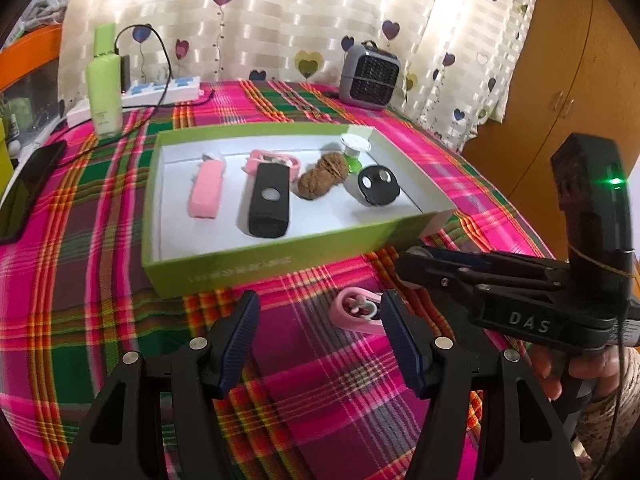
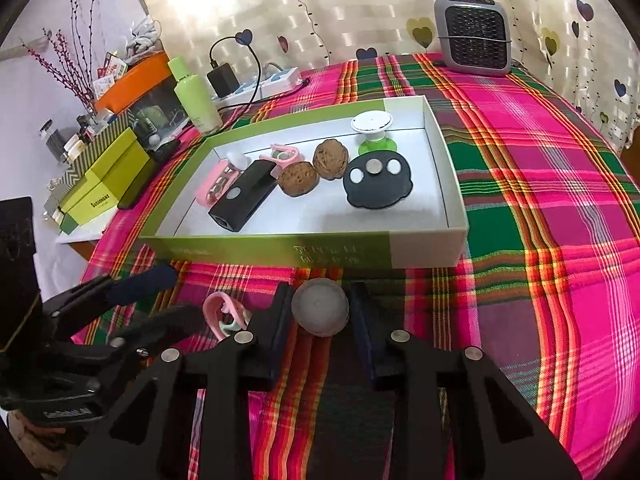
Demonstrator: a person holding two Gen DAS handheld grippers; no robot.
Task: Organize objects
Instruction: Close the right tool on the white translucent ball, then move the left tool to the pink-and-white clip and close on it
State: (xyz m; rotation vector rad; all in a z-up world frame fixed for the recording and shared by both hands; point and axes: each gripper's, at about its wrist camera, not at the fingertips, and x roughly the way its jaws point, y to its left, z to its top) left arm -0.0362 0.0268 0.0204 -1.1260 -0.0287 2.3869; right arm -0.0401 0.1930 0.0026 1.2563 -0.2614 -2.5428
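Note:
A shallow green box [image 2: 280,250] with a white inside sits mid-table. It holds a black remote-like device [image 2: 244,196], two walnuts [image 2: 298,179], a black disc with round studs [image 2: 378,184], a pink case [image 1: 205,192] and a green-and-white knob [image 2: 372,130]. In front of the box, my right gripper [image 2: 320,312] is shut on a grey ball [image 2: 320,306], one pad on each side. A pink clip [image 1: 356,312] lies on the cloth just ahead of my left gripper [image 1: 320,320], which is open and empty. From the right, the right gripper [image 1: 416,264] reaches in beside the clip.
A plaid cloth [image 2: 540,240] covers the table. A green bottle [image 1: 105,88], a power strip [image 1: 164,90] with a plugged charger and a small grey heater [image 2: 474,36] stand along the back. A dark phone [image 1: 28,188] and green boxes [image 2: 108,180] lie at the left edge.

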